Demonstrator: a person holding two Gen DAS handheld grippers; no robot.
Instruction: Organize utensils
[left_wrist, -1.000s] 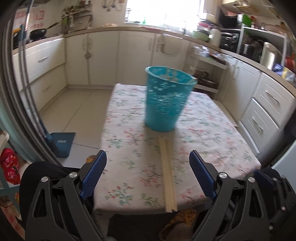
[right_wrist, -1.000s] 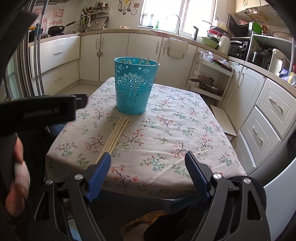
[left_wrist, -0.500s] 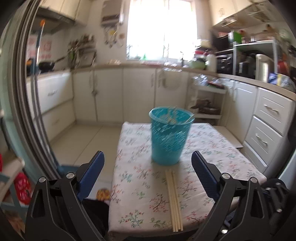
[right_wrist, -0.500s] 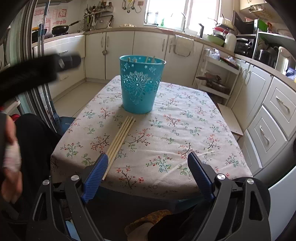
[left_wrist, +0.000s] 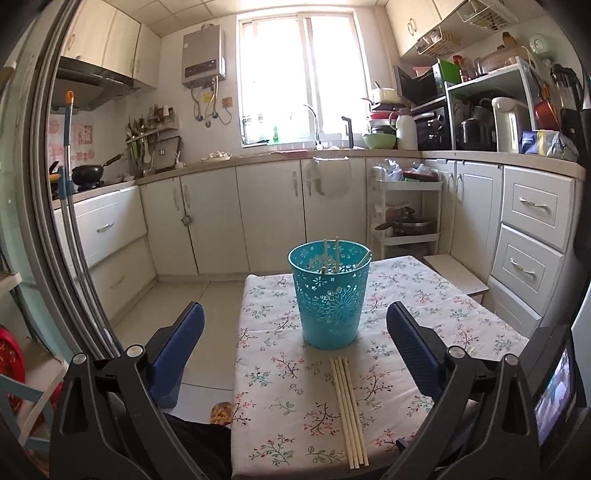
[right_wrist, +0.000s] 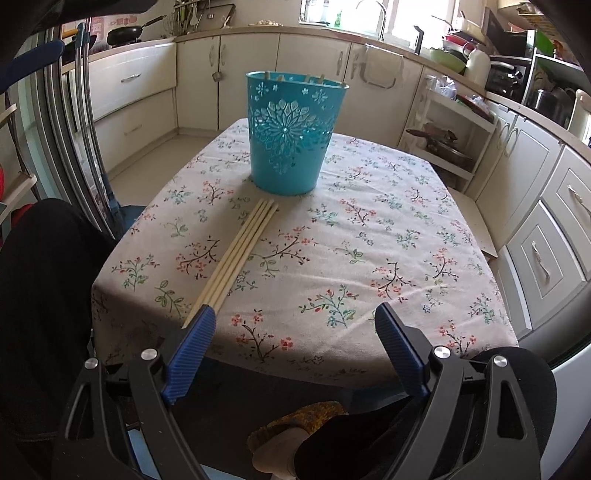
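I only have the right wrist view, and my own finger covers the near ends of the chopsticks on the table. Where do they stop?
Observer: In the left wrist view, all four chopsticks end together, just short of the table's near edge.
Operator: Anything in the left gripper?
Observer: Nothing. The left gripper has its jaws opening, empty, facing the bucket.
Operator: What's inside the bucket?
Observer: At least three standing sticks, one of them leaning toward the right rim.
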